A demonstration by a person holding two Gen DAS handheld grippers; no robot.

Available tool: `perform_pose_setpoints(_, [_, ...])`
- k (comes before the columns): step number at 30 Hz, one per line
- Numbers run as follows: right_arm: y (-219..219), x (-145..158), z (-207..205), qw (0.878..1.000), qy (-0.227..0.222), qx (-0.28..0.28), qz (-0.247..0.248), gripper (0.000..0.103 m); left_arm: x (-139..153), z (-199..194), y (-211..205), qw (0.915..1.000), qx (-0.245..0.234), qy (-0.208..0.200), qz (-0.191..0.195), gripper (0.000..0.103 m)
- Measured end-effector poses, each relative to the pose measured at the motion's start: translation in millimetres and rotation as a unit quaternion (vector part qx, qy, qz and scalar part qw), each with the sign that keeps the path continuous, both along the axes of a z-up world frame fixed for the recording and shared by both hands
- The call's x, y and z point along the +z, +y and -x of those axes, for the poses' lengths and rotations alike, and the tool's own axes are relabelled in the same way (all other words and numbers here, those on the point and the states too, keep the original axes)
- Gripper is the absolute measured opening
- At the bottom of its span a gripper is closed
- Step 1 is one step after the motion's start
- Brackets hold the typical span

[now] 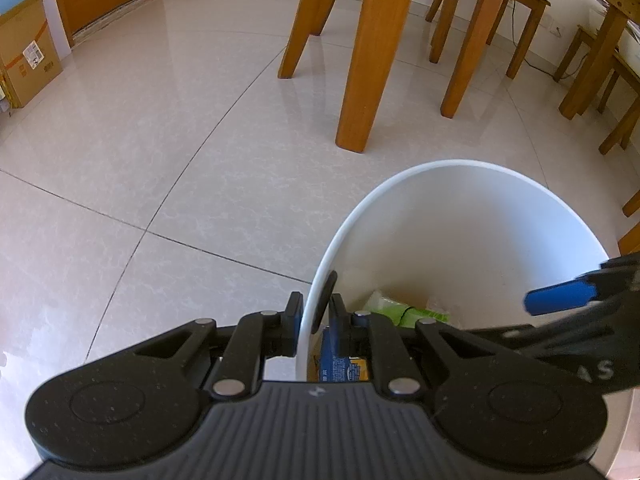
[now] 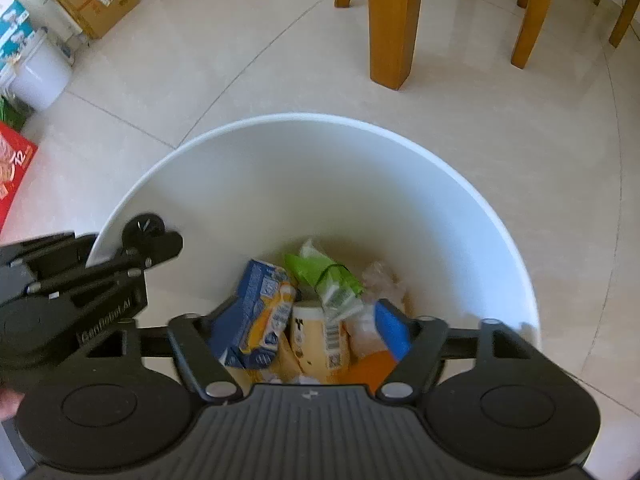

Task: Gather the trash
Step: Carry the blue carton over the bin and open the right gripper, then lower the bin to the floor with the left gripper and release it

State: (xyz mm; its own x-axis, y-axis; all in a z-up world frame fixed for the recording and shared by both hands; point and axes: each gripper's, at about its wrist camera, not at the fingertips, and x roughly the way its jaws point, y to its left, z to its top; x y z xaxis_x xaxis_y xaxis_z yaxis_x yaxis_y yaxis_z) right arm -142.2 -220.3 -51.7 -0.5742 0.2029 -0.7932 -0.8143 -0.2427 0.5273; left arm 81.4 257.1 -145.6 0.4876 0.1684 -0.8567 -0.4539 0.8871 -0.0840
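A white trash bin [image 1: 460, 165] stands on the tiled floor. My left gripper [image 1: 314, 316] is shut on the bin's near left rim, one finger outside and one inside. In the right wrist view the left gripper [image 2: 136, 248] shows clamped on the rim of the bin [image 2: 320, 117]. My right gripper [image 2: 306, 314] hangs open over the bin's mouth, its blue pad [image 2: 394, 330] bare and nothing between its fingers. At the bottom of the bin lie a blue and orange carton [image 2: 260, 312], a green packet [image 2: 324, 274], a yellow cup [image 2: 316, 336] and crumpled clear wrap [image 2: 384, 280].
Wooden table legs [image 1: 370, 60] and chair legs [image 1: 468, 52] stand just beyond the bin. A cardboard box [image 1: 24, 52] sits by the far left wall. A smaller white bin [image 2: 38, 76] and a red package [image 2: 14, 168] lie at the left.
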Motion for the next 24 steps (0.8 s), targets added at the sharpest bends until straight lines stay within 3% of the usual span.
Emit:
perform_pose_setpoints(7, [-5.5, 11.8, -2.4, 1.000, -0.017, 0.019, -0.003, 0.099, -0.2, -1.4, 0.1, 1.0000, 0.000, 0.001, 0.000, 0.012])
perform_pose_setpoints(14, [-25.0, 22.2, -11.5, 0.998, -0.043, 0.050, 0.000, 0.102, -0.2, 0.4, 0.6, 1.0000, -0.003, 0.000, -0.004, 0.012])
perform_pose_setpoints(16, [-33.4, 23.4, -15.7, 0.998, -0.049, 0.045, -0.004, 0.103, 0.6, 1.1, 0.3, 1.0000, 0.000, 0.001, -0.005, 0.020])
perform_pose_setpoints(18, [-39.7, 21.6, -17.1, 0.998, -0.054, 0.041, -0.006, 0.103, 2.3, 2.1, -1.4, 1.0000, 0.000, -0.002, -0.008, 0.051])
perform_pose_setpoints(21, [-49.4, 18.1, -18.7, 0.998, -0.058, 0.037, -0.011, 0.103, 8.0, 5.9, -6.6, 0.9991, 0.000, -0.014, -0.040, 0.080])
perform_pose_setpoints(24, [-55.1, 14.0, -19.0, 0.998, -0.054, 0.027, -0.011, 0.103, 10.6, 6.3, -8.9, 0.9990, -0.004, -0.012, -0.044, 0.090])
